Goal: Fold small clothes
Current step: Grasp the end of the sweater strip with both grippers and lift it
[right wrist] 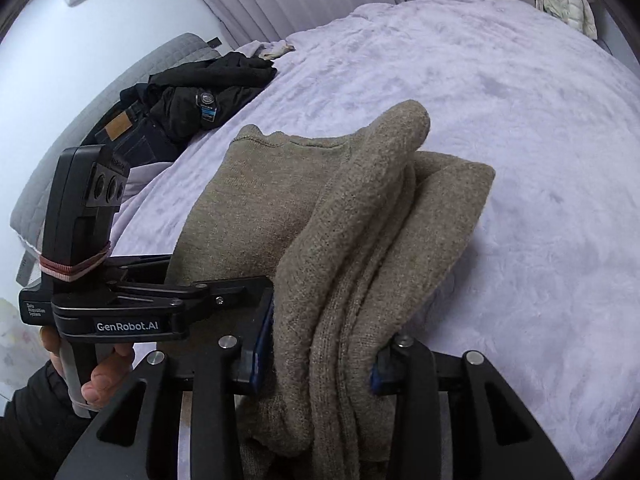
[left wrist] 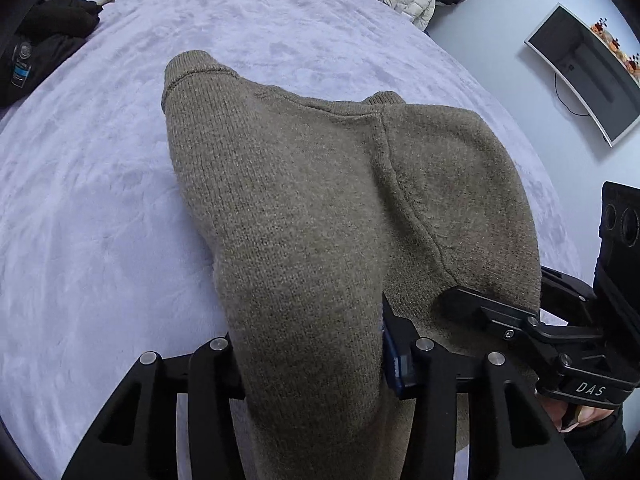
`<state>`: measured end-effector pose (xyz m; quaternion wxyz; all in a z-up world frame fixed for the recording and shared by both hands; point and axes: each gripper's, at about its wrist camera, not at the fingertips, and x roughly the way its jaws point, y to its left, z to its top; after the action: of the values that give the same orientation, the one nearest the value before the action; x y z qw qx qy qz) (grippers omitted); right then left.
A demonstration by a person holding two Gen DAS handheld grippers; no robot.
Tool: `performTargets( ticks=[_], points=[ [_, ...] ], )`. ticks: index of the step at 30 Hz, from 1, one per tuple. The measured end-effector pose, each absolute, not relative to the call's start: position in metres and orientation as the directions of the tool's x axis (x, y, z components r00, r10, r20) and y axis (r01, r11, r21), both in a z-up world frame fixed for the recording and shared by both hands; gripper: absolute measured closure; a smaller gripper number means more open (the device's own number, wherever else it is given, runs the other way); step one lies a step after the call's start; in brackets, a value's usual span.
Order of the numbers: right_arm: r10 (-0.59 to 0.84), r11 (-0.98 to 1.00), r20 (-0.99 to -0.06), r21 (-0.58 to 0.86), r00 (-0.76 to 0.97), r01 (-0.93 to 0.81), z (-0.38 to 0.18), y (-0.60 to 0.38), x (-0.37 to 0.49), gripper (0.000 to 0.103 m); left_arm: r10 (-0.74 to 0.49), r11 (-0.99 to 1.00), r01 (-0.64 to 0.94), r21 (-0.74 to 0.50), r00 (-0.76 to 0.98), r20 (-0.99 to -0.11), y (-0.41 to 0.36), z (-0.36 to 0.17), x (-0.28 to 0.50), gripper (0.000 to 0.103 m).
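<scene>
Soft, limp knitted sweater (left wrist: 320, 208) draped on the bed (left wrist: 100, 200), its near edge bunched and clamped by left gripper (left wrist: 312, 356) and right gripper (right wrist: 320, 364) fingers; likely light, best held through gathered layers.

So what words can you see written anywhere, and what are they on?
"DAS": on the right gripper.
"GenRobot.AI": on the left gripper.
A small label beside it, roughly "Data Acquisition System", is barely readable.
The badge on the black clothes and the tan patch on the jeans are too small to read.
</scene>
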<state>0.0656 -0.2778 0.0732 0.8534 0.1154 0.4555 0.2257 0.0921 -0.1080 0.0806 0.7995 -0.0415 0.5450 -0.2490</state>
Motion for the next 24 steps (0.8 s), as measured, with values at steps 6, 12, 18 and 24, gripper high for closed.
performTargets(
  ticks=[6,12,18,24],
  points=[
    [0.509,0.860,-0.694,0.394,0.508,-0.324,0.099,-0.262,0.029,0.063,-0.440,0.876,0.358,-0.324,0.316,-0.840,-0.084,0.107,0.050,0.054],
    [0.519,0.853,-0.692,0.383,0.501,-0.355,0.100,-0.240,-0.015,0.063,-0.423,0.885,0.352,-0.305,0.328,-0.845,-0.065,0.109,0.005,0.054],
    [0.528,0.846,-0.697,0.383,0.486,-0.369,0.091,-0.224,-0.052,0.063,-0.409,0.894,0.336,-0.297,0.339,-0.847,-0.061,0.100,-0.027,0.054],
    [0.537,0.841,-0.702,0.397,0.469,-0.368,0.078,-0.215,-0.072,0.063,-0.403,0.899,0.322,-0.297,0.340,-0.850,-0.052,0.091,-0.045,0.054]
  ],
)
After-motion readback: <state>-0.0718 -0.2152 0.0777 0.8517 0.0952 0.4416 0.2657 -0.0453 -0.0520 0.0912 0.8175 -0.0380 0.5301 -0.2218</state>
